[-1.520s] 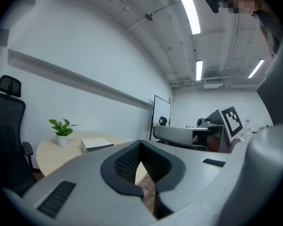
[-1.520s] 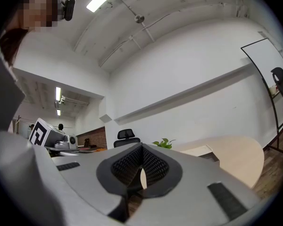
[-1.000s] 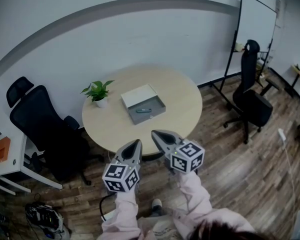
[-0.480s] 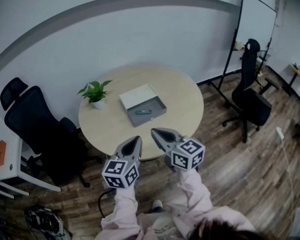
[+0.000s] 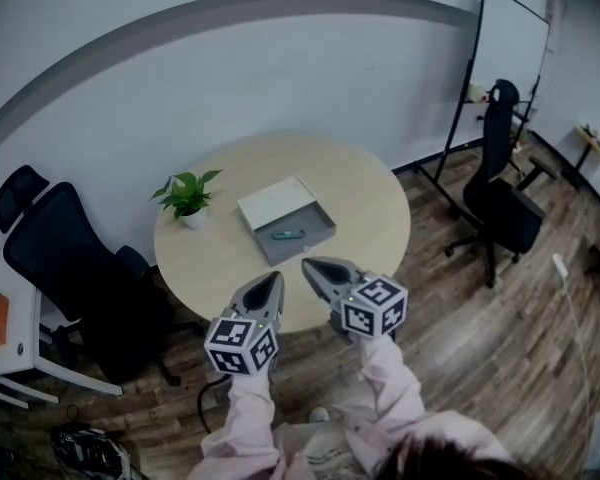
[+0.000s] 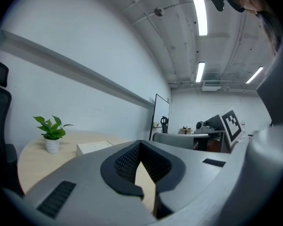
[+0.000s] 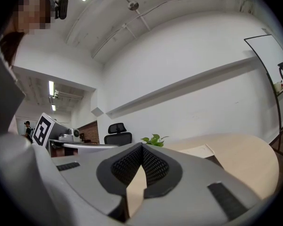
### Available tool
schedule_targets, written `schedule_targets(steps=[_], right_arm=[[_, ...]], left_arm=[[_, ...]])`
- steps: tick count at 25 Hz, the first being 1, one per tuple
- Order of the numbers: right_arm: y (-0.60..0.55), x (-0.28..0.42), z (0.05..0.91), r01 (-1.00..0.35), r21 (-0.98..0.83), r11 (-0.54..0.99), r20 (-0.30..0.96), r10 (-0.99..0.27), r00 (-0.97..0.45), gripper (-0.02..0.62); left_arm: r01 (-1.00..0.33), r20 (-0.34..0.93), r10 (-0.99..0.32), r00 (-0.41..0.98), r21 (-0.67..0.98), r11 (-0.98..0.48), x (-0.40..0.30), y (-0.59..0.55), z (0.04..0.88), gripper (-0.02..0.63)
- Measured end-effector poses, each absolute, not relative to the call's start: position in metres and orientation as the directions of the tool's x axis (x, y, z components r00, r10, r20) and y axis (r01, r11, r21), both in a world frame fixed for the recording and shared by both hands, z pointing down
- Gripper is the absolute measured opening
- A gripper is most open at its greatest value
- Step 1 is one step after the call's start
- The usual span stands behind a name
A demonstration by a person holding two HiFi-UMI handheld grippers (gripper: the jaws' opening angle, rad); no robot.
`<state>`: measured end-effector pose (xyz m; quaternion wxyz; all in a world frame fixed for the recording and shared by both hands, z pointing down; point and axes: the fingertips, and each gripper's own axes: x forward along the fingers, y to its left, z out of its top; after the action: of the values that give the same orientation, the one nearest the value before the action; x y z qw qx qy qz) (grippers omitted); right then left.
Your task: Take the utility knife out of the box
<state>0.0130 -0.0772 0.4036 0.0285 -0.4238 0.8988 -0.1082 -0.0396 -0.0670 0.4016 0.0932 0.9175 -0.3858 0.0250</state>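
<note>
The left gripper [image 5: 273,284] and right gripper [image 5: 311,267] are pressed together, empty; the box [image 5: 285,220] sits well ahead; unopened, they would only shove the utility knife [image 5: 287,234].

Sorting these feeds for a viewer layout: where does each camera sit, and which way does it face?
Head view: on the person's head, steeply down at round table, box, utility knife; left gripper, right gripper, sleeves show.
Left gripper view: on that gripper, level across the table toward the plant; its shut jaws and right gripper's cube show.
Right gripper view: on that gripper, facing likewise; its shut jaws and left gripper's cube show.
Shared: both gripper views catch plant and box.
</note>
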Motion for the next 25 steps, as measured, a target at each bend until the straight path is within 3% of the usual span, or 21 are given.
schedule_targets(steps=[25], right_arm=[[-0.142, 0.016, 0.430, -0.750, -0.264, 0.607, 0.084, -0.760, -0.645, -0.005]], left_arm=[[-0.726, 0.169, -0.706, 0.688, 0.178, -0.664, -0.042, -0.129, 0.427, 0.011]])
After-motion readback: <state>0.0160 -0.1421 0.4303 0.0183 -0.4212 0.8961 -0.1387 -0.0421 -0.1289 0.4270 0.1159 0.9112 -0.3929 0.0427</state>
